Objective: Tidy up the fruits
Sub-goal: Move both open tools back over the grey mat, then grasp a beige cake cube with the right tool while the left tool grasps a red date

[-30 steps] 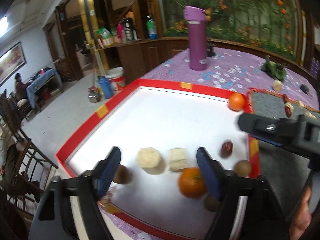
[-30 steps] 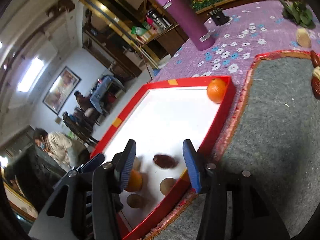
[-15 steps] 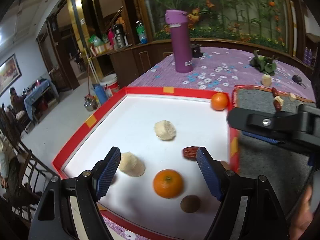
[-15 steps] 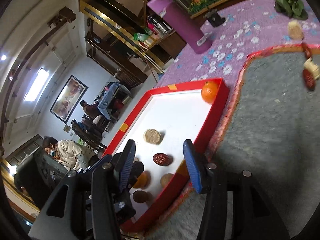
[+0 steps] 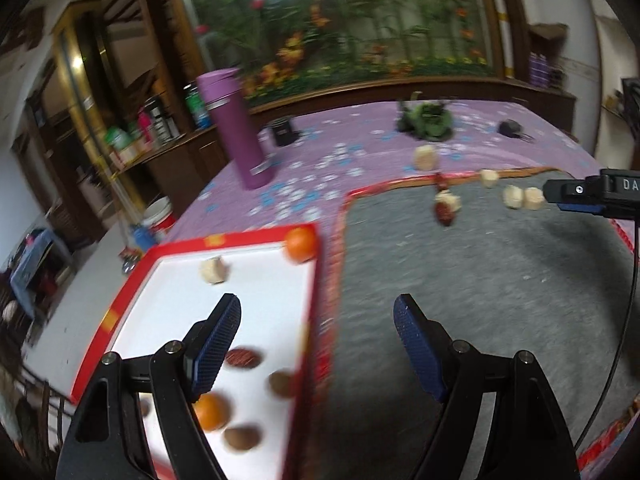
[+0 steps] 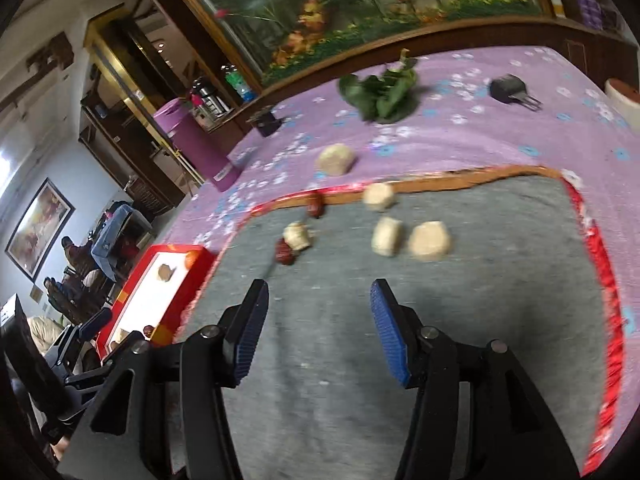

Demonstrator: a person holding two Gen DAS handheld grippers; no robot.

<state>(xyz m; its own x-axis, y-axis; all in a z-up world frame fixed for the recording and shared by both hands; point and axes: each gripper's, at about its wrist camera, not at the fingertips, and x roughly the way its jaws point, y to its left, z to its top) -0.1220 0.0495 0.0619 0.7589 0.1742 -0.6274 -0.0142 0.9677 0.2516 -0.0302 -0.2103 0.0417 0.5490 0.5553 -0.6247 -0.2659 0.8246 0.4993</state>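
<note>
1. From the left wrist view we see our left gripper (image 5: 318, 320) low in the frame, its blue-padded fingers spread wide with nothing between them — one finger over the red-rimmed white tray (image 5: 316, 280), the other over the grey mat (image 5: 480, 272).
2. The tray fills the lower left. In it lie an orange (image 5: 301, 243) at the far right corner, a pale beige fruit piece (image 5: 214, 270) near the far rim, and, toward the bottom, a dark red date (image 5: 242, 358), a second orange (image 5: 210, 412) and two brown round fruits (image 5: 282, 384), all blurred.
3. From the right wrist view our right gripper (image 6: 318, 316) sits at bottom centre, fingers well apart and empty, above the mat (image 6: 440, 300).
4. Ahead of it, in the middle of the frame, rest pale beige pieces — two just beside each other (image 6: 430, 240), one near the mat's far edge (image 6: 378, 196), one off the mat on the purple flowered cloth (image 6: 520, 132).
5. Left of these lie two dark red dates (image 6: 316, 205), one touching another beige piece (image 6: 297, 235).
6. A purple flask (image 5: 236, 128) stands upright in the upper left of the left view; green leaves (image 6: 380, 92) lie at upper centre of the right view.
</note>
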